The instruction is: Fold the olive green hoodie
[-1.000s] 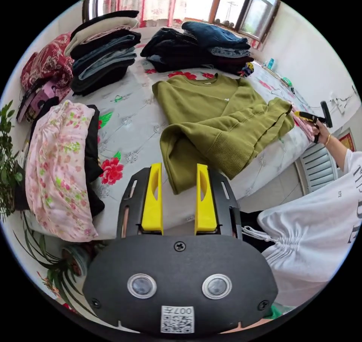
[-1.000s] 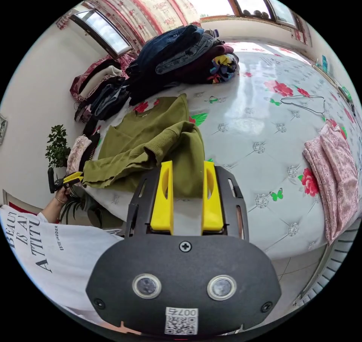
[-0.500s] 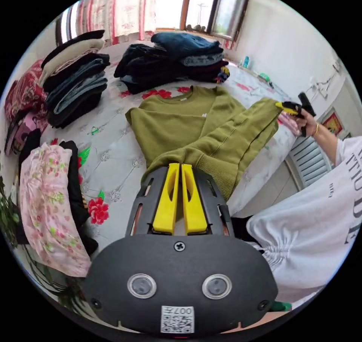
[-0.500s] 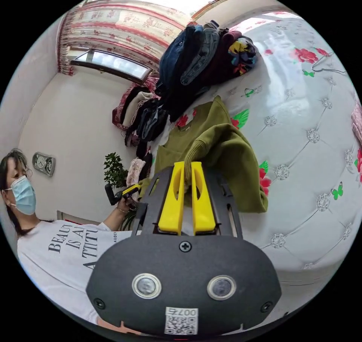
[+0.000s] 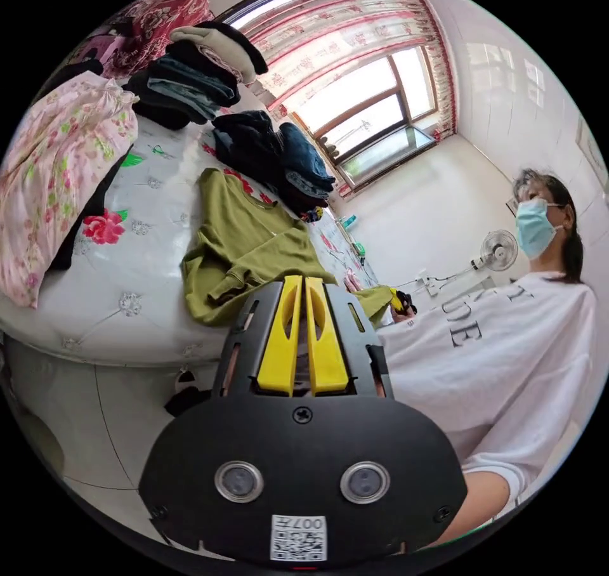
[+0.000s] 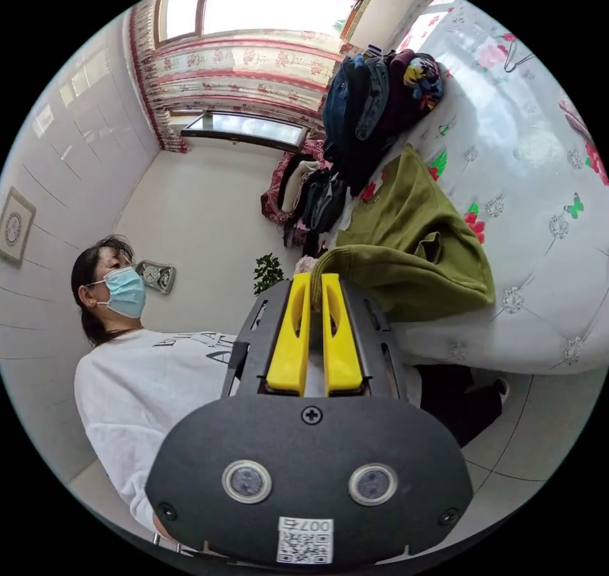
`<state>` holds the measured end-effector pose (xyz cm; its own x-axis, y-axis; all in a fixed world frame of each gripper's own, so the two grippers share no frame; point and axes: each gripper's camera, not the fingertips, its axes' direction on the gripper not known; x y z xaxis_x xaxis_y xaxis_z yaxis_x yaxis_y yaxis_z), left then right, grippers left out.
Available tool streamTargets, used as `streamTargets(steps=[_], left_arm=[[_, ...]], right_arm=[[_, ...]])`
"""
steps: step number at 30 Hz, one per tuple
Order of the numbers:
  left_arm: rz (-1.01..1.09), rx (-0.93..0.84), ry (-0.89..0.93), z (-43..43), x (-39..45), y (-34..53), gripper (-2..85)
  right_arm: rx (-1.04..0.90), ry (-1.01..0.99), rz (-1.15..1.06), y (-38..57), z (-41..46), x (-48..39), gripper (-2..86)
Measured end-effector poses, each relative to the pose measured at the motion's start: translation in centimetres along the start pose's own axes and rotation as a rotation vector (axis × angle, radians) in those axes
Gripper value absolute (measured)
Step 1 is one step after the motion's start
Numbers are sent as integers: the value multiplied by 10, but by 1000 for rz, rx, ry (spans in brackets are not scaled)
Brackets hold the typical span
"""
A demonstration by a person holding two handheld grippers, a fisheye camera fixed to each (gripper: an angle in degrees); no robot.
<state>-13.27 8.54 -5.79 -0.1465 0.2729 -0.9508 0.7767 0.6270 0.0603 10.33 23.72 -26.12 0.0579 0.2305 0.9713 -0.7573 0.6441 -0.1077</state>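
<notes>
The olive green hoodie (image 5: 244, 243) lies on the white flowered bed (image 5: 127, 303), neckline toward the far clothes piles, its lower part pulled over the near bed edge. In the left gripper view my left gripper (image 5: 302, 282) is shut on the hem. The hem runs on to my right gripper (image 5: 398, 300), held by the person's hand beside a white shirt. In the right gripper view my right gripper (image 6: 316, 279) is shut on the ribbed hem, and the hoodie (image 6: 412, 246) bunches up behind it with a sleeve cuff lying on top.
Stacks of folded clothes (image 5: 190, 72) and a dark pile (image 5: 279, 154) sit at the bed's far side. A pink floral garment (image 5: 51, 157) lies at the left. A fan (image 5: 498, 249) stands by the wall. The person in a white shirt (image 6: 146, 379) stands close.
Both grippers shut on the hem, then pulled it off the bed edge toward the person. Both cameras have tilted upward, so the window and walls have come into view.
</notes>
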Motion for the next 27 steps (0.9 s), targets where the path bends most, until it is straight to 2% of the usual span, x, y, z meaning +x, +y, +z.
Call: streamTargets(steps=[4,6,8,10,13,20,21,23,26,27], left_arm=[[-409,109,-143,48,-85,-89,0],[-450,147,-173,54,-92,-112,19],[-387,113,-231,57,-82,-128,42],[-270,4,-361,60,-64,-127,66],[-190,-111,-489,58,-51,-89,85],[-212,-167,-497,41,-55,-30,129],[-220,-194,-459,48,-60,-30,131],[-206,-267,-529,61,-65,-34,127],[-251,-278,-545,57,-84,-39,75],[-327,-275,-452,47,-97,-41,52]], right_arm=[[134,93,71,-87,49,21,68],[92,256,77,-112,69,24,79],[34,438,22,-120,83,19,86],[-54,676,-60,-107,96,19,92],[-146,823,-57,-73,98,39,98],[-153,839,27,-35,74,78,101],[-180,812,50,-37,76,88,98],[-256,786,81,-42,85,103,90],[-281,802,61,-46,83,108,70],[-292,745,73,-48,76,111,63]])
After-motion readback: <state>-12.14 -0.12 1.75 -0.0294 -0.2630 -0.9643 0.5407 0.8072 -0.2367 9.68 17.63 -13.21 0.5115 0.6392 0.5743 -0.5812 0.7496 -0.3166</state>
